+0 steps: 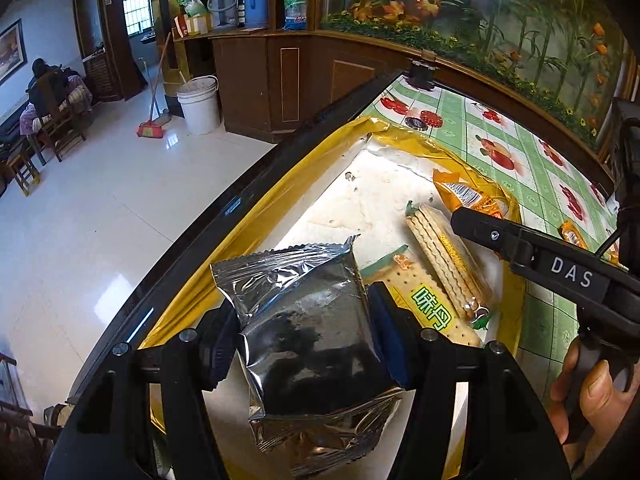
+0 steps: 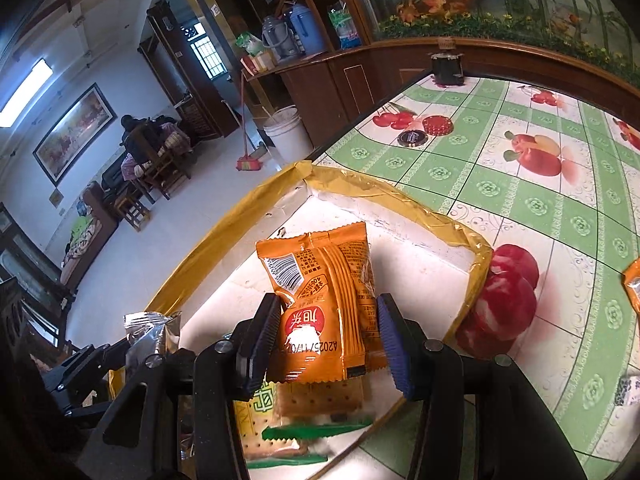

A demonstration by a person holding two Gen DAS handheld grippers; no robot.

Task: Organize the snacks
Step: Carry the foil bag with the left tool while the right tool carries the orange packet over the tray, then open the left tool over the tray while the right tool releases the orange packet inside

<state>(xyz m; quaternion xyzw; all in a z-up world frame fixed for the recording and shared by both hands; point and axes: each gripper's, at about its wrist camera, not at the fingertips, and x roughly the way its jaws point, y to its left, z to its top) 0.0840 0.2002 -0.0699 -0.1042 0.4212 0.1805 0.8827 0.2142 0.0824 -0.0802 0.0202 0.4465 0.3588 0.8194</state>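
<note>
A shallow white box with yellow-taped rim (image 1: 320, 168) (image 2: 400, 192) sits at the table's edge. My left gripper (image 1: 304, 332) is shut on a silver foil snack packet (image 1: 304, 320) above the box's near end; the packet also shows in the right wrist view (image 2: 148, 332). My right gripper (image 2: 326, 340) is shut on an orange snack packet (image 2: 324, 296), held over the box; it shows in the left wrist view (image 1: 464, 194) beyond the right gripper's finger (image 1: 500, 236). Two cracker packs (image 1: 444, 256) (image 2: 312, 400) lie in the box.
More orange packets (image 1: 572, 234) (image 2: 632, 284) lie on the fruit-patterned tablecloth (image 2: 520, 200) right of the box. Two round lids (image 2: 438, 125) and a black holder (image 2: 447, 66) sit at the far end. A bucket (image 1: 198, 104) and broom stand on the floor.
</note>
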